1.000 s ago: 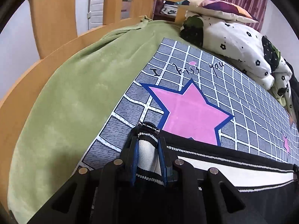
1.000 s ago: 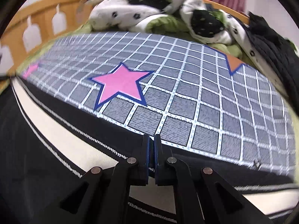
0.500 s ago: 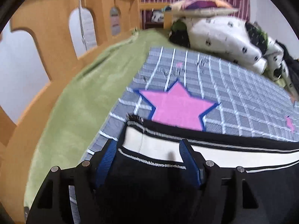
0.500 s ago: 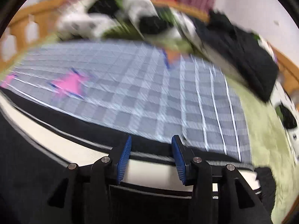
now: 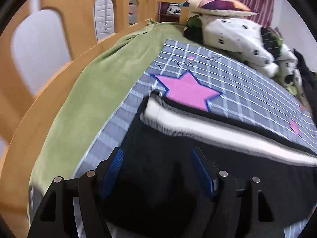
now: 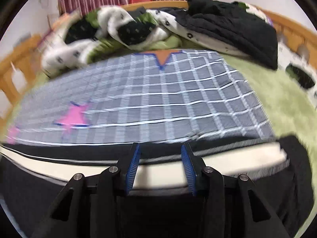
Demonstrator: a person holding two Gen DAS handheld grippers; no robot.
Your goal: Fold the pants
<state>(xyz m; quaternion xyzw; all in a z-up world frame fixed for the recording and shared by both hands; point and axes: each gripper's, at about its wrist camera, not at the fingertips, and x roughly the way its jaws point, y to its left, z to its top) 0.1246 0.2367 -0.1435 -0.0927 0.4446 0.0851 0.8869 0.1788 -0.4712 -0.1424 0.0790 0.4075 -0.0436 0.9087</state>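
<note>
One pair of black pants [image 5: 178, 178] with a white side stripe [image 6: 227, 162] is laid flat on the grey checked mat [image 6: 168, 103]. Both the left gripper [image 5: 156, 170] and right gripper [image 6: 160, 164] are spread wide, gripping nothing. The doubled edges should be matched before being pinched for another fold.

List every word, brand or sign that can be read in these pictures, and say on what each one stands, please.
Handwritten script on the grey checked mat, above the pink star: too blurred to read.
White swoosh logo on a dark item on the shelf, no readable letters.
Right wrist view: no text visible.
</note>
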